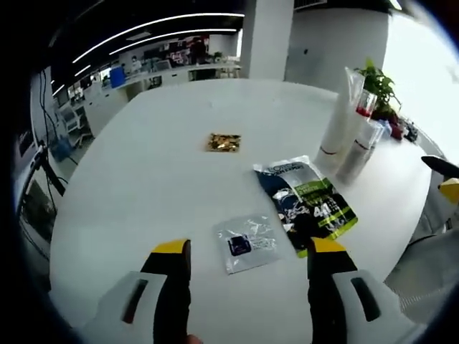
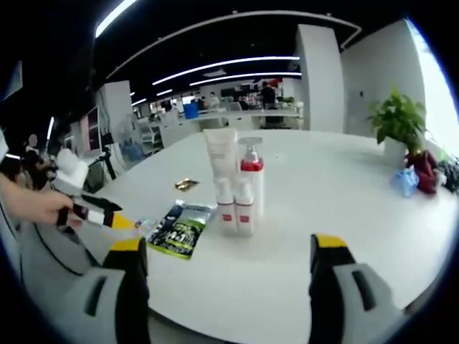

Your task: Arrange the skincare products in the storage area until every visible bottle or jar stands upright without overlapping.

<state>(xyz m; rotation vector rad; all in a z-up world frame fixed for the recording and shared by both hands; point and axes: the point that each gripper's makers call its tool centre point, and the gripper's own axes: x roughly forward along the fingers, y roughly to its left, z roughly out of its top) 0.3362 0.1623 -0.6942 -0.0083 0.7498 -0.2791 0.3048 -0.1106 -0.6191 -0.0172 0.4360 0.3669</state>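
Grippers (image 1: 247, 269) (image 2: 229, 269) hover open above table (image 1: 158, 165), holding nothing.

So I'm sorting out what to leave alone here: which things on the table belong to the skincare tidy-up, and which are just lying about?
Job:
- white tube
- pump bottle with a red collar
- two small bottles with red labels, all upright, close together

Lying about:
- dark and green pouch
- small clear sachet
- gold packet
- potted plant
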